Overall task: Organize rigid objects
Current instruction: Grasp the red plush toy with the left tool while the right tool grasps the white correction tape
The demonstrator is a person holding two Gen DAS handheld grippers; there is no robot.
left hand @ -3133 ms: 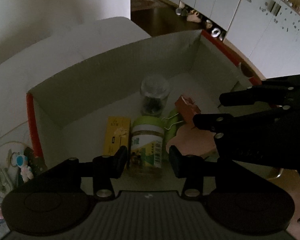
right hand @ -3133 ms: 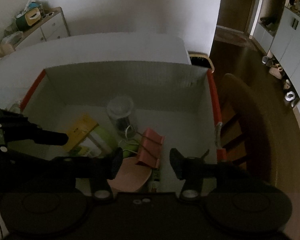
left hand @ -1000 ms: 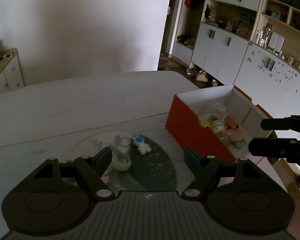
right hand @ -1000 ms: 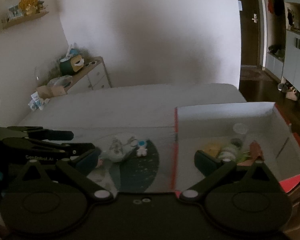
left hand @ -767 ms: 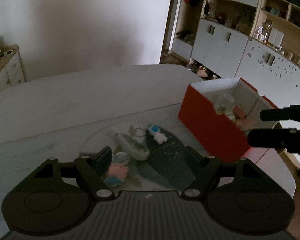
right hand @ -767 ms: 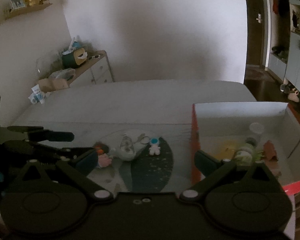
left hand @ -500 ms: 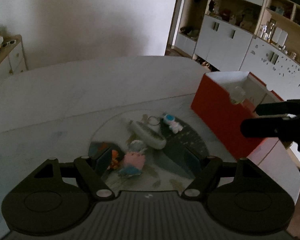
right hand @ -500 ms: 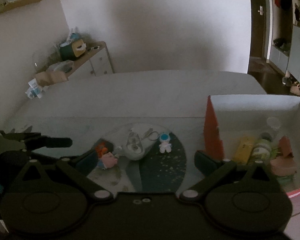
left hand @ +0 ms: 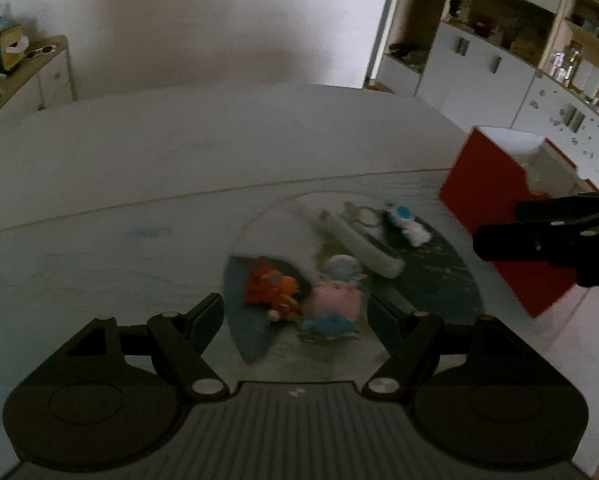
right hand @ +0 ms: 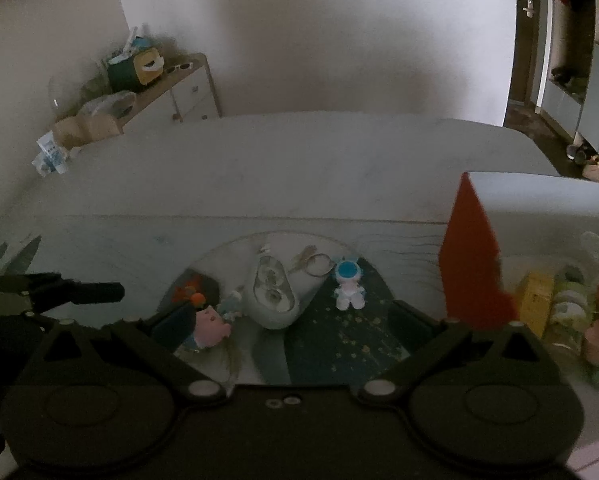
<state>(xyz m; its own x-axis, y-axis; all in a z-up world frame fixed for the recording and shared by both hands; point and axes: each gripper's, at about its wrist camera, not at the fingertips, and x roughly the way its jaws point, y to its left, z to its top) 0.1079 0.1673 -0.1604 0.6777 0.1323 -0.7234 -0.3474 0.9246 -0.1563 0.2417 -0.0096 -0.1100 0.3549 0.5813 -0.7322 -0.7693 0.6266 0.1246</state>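
The left gripper (left hand: 294, 312) has its fingers spread and empty, as does the right gripper (right hand: 291, 320). Between the left fingers lies a pink round toy figure (left hand: 336, 298). Beyond it, a white oblong plastic case (right hand: 274, 294) points its long axis away from the right fingers.

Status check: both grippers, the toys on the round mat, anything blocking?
Left gripper open, empty, over pink toy. Right gripper open, empty. Red box to the right. Nothing blocking.

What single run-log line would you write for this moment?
phase: approach | left gripper: open, empty, over pink toy | right gripper: open, empty | red box: partly filled | round mat: toys remain
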